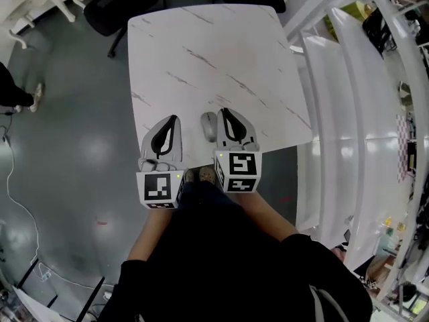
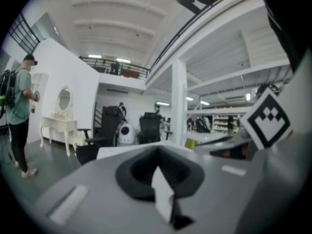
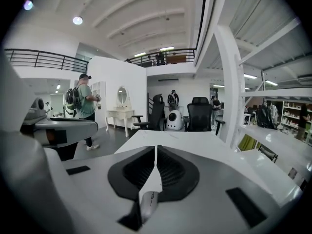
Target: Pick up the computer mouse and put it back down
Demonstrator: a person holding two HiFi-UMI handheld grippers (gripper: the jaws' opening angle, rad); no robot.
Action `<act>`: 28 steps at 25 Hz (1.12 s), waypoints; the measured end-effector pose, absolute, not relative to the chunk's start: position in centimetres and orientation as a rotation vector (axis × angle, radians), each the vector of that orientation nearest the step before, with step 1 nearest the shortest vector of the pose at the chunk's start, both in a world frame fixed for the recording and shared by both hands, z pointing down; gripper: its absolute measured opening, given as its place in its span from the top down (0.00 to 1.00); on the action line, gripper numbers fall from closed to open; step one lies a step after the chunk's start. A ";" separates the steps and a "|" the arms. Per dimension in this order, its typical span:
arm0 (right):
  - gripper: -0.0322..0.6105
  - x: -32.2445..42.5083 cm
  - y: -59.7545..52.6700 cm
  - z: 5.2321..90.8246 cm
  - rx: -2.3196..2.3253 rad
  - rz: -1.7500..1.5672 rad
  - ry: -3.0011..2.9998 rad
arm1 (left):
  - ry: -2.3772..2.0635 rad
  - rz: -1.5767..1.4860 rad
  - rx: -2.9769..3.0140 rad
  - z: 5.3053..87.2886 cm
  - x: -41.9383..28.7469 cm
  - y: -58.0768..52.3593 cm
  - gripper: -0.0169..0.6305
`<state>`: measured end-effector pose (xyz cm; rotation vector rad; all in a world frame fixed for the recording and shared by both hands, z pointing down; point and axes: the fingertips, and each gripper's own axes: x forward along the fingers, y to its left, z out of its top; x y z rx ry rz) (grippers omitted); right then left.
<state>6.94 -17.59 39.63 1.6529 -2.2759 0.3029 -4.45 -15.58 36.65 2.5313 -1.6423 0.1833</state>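
Jaws together on left gripper [image 1: 175,118], right gripper [image 1: 224,111], computer mouse [image 1: 209,126] alongside

Your head camera looks steeply down on the bench [image 1: 201,59] from above. It takes in the left hand-held gripper [image 1: 174,119] and the right hand-held gripper [image 1: 224,111], side by side at the near edge. Each gripper camera rides close behind its own jaws and faces almost level across the bench top into the room. Both gripper views share the white dressing table [image 2: 57,126], the black office chairs [image 2: 149,126] and the standing person [image 2: 19,106]. The left gripper view also catches the right one's marker cube [image 2: 265,121] at its right edge.
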 end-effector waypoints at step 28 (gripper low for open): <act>0.92 6.9 -14.5 30.1 1.667 -0.026 -2.481 | -1.775 0.083 2.590 29.0 -5.0 -13.4 0.96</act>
